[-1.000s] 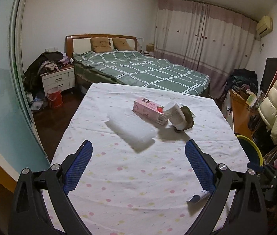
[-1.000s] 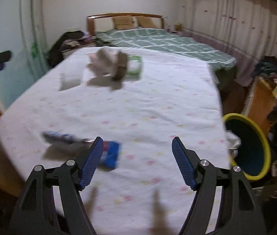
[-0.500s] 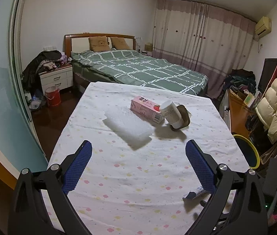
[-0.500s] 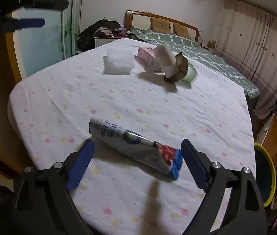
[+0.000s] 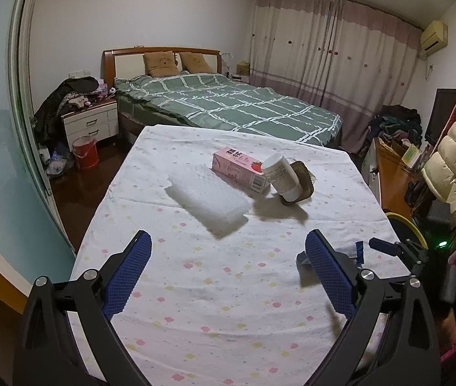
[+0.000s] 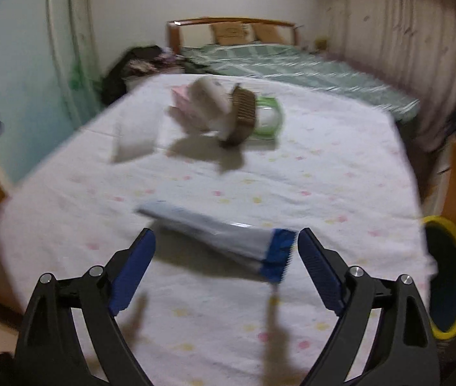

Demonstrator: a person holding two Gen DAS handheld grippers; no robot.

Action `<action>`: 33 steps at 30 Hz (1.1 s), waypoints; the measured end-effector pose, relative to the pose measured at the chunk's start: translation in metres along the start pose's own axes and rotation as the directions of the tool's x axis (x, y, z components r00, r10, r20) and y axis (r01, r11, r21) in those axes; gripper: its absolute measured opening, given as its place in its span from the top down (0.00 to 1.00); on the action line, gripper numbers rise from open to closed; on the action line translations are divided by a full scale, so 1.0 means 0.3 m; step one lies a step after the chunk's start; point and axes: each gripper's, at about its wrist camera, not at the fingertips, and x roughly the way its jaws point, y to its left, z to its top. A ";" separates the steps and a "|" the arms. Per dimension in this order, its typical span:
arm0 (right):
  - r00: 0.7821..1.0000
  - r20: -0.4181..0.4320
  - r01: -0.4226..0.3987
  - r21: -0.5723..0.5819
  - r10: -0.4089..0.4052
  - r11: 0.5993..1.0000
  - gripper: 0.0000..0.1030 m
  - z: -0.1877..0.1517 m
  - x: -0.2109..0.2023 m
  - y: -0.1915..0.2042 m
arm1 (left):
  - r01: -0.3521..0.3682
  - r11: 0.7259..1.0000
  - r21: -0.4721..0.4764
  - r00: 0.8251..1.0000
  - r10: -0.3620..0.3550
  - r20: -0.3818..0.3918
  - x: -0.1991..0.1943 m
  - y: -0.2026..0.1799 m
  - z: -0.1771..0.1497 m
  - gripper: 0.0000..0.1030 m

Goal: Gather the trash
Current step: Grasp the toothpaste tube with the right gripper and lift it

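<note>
**Both tongs spread above the cluttered counter**

Right tongs (image 6: 226, 241) hovering low over the near part of the counter (image 6: 340, 167), jaws wide apart and clamped on nothing. Right in front of the blue pads, a flattened white wrapper with a blue serrated end (image 6: 221, 238), lying slantwise on the flowered cloth, its blue end close to the right pad but not pressed by it. Right wrist view smeared by motion, so no print on the wrapper readable.

Left tongs (image 5: 228, 257) likewise spread wide, nothing between the pads (image 5: 128, 273), poised over bare cloth on the near half of the counter. Farther back, near the middle, a white bubble-wrap pad (image 5: 207, 201) lying flat. Just behind it and to the right, a pink carton with a strawberry picture (image 5: 239, 169) on its side, touching a tipped white cup (image 5: 281, 177) that leans on a brown cardboard piece (image 5: 302, 183). In the right wrist view only, a green-rimmed clear lid (image 6: 269, 117) just behind that cluster.

Off the counter's right edge, down on the floor, a yellow-rimmed bin (image 6: 450, 276) with a dark inside. Beyond the counter, a bed with a green checked cover (image 5: 228, 103), a white nightstand (image 5: 91, 124) heaped with clothes, a red bucket (image 5: 84, 152) on the floor beside it.
</note>
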 end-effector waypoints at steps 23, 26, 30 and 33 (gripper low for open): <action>0.938 -0.189 -0.305 -0.046 0.292 0.951 0.41 -0.028 0.047 0.023 | 0.021 1.000 0.008 0.998 -0.020 -0.051 0.089 -0.037 -0.019 0.08; 0.948 -0.188 -0.277 -0.086 0.258 0.957 0.41 -0.034 0.053 0.037 | 0.027 0.999 0.017 0.998 -0.026 -0.056 0.092 -0.047 -0.023 0.08; 0.945 -0.203 -0.280 -0.098 0.256 0.955 0.42 -0.054 0.056 0.029 | 0.026 0.999 0.029 0.998 -0.024 -0.056 0.089 -0.053 -0.029 0.08; 0.943 -0.210 -0.286 -0.104 0.260 0.953 0.62 -0.070 0.039 0.031 | 0.026 1.000 0.016 0.998 -0.025 -0.057 0.094 -0.046 -0.025 0.08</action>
